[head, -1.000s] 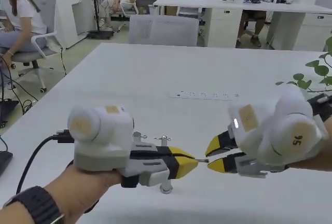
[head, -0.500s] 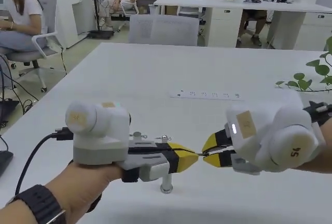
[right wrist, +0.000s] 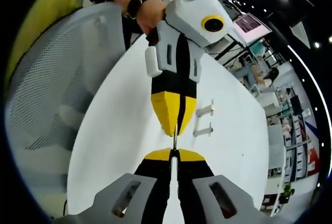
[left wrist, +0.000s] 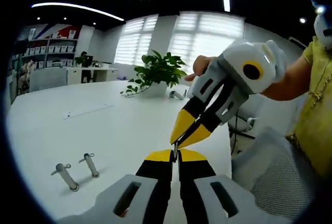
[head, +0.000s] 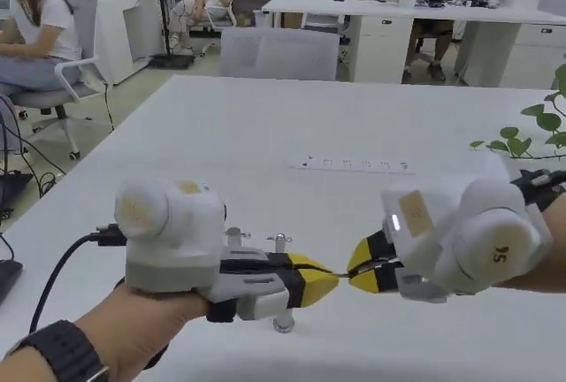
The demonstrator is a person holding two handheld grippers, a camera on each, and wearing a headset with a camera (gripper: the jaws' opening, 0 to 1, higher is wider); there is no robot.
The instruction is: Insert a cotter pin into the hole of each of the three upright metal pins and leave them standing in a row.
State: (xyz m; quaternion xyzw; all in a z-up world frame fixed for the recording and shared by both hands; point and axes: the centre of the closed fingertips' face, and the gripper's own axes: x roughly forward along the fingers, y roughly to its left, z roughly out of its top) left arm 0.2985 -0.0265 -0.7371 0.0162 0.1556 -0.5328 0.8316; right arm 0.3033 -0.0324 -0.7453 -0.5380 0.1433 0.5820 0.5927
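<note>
Near three metal pins (head: 235, 233) (head: 279, 242) (head: 283, 318), two tools (head: 331, 279) (head: 355, 276) pinch one cotter pin (right wrist: 175, 142).

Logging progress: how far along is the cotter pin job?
Done: three pins stand on the table; whether any is fitted is too small to tell. In hand: left gripper and right gripper pinch one cotter pin. Left: inserting it.

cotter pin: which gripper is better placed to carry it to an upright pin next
Left, probably. Both the left gripper and the right gripper pinch the cotter pin, but the nearest metal pin stands just beneath the left one's jaws in head view.
</note>
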